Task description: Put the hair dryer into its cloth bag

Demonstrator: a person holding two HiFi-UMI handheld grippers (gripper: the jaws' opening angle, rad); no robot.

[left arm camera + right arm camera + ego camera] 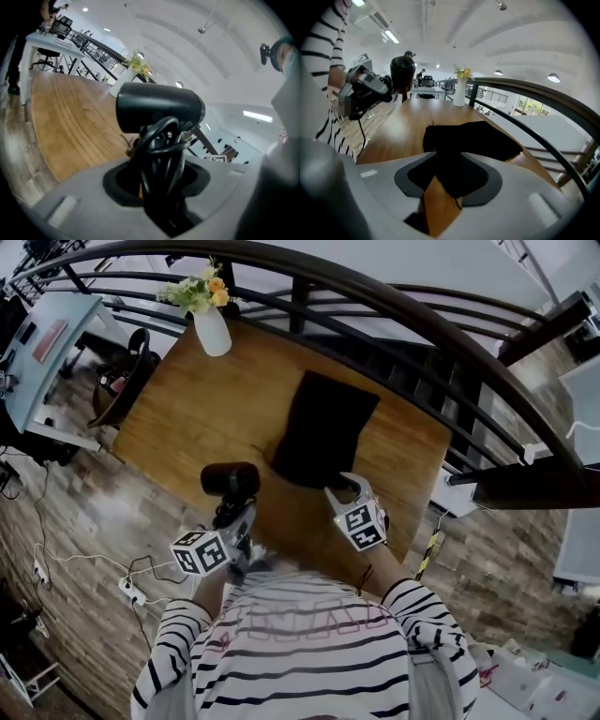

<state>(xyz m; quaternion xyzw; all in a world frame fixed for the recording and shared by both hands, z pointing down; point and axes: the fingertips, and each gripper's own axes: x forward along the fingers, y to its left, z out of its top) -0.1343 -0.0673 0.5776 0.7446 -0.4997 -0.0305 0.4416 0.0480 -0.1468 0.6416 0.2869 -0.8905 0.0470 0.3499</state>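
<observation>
From where I stand, nothing here can really be read. The striped shirt [302, 652] has a line of pale pink lettering [298, 617] across it, but it is too faint and smeared to make out a single word. The left-hand marker cube [201, 552] and the right-hand marker cube [362, 525] carry only black-and-white square patterns, with no letters or numbers. I see no brand or label on anything on the tabletop [187, 418].
</observation>
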